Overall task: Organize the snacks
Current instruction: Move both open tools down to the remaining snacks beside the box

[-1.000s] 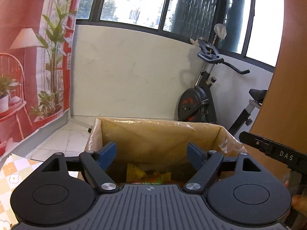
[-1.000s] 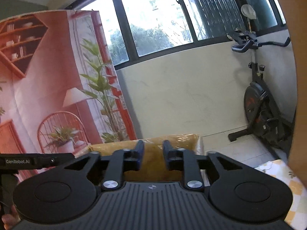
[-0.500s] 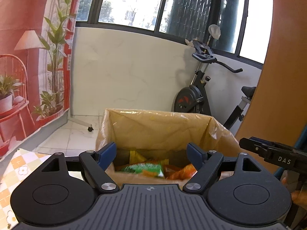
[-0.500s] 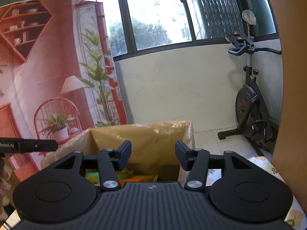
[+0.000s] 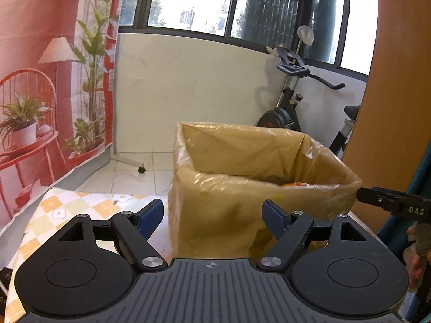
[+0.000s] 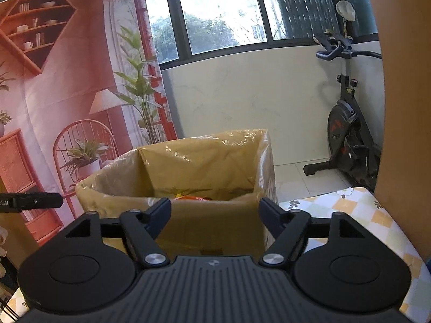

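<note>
A: Both grippers are released now. The left gripper [image 5: 212, 216] has its blue fingers [image 5: 150, 216] apart with nothing between them. The right gripper [image 6: 215, 212] has just been opening its jaws, and they are empty too.

B: And where are the snacks?

A: In the cardboard box [image 5: 242, 202] with the plastic lining, straight ahead of both pairs of fingertips. From the left view, the near wall of the box stands just beyond the tips, and only an orange snack packet [image 5: 296, 184] shows above its rim, ahead and to the right of the right finger. From the right view the packets [image 6: 192, 197] lie beyond the near rim, between the two fingers [image 6: 159, 215] and a little above them.

B: What could go wrong?

A: I think the tips could hit the near wall and push the box along the checkered tablecloth [image 5: 80, 210], if they go forward at this height. Also a fingertip could catch the loose lining and pull it.
</note>
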Motion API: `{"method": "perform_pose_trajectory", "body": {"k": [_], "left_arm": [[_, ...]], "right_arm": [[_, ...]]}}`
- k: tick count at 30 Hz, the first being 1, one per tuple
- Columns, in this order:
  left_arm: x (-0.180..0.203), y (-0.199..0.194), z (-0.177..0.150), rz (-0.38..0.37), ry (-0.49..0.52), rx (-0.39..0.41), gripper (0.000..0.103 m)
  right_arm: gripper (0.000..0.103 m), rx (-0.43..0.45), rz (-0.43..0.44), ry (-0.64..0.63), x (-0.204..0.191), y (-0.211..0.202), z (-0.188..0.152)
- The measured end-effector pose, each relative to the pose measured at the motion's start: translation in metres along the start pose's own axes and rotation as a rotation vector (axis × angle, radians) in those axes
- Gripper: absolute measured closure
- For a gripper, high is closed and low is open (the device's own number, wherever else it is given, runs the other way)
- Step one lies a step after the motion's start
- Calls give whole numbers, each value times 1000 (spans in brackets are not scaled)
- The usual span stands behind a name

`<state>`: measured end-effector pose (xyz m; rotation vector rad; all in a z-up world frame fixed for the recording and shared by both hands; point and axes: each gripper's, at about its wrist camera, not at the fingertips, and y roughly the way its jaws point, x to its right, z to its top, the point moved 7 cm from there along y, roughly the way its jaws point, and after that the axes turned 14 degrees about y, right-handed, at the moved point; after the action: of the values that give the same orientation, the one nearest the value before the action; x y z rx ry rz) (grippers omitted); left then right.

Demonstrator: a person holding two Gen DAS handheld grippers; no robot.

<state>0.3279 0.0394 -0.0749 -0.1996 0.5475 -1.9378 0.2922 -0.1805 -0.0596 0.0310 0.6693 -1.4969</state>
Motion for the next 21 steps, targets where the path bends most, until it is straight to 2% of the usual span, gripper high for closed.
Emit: {"method": "perform_pose_trajectory", "body": {"k": [3,5,8,13,21], "left_arm": [[-5,-6,-7,9,-12,2,21],[-7,-9,-10,11,-28,4,21],[-6,-10,-15,-10,-46,6,21],[-3,-6,-26,-17,-23,-21,21],[-14,0,-47,-15,-59,-66,21]], "right_arm": [[22,-7,-10,-3,0,-6,-7],[15,-22,-21,-8,0,-7,-13],[11,-42,-26,-3,0,-8,-23],[7,-73,-45,30,4,-7,-43],[0,-133,-106,19,8,7,-74]]}}
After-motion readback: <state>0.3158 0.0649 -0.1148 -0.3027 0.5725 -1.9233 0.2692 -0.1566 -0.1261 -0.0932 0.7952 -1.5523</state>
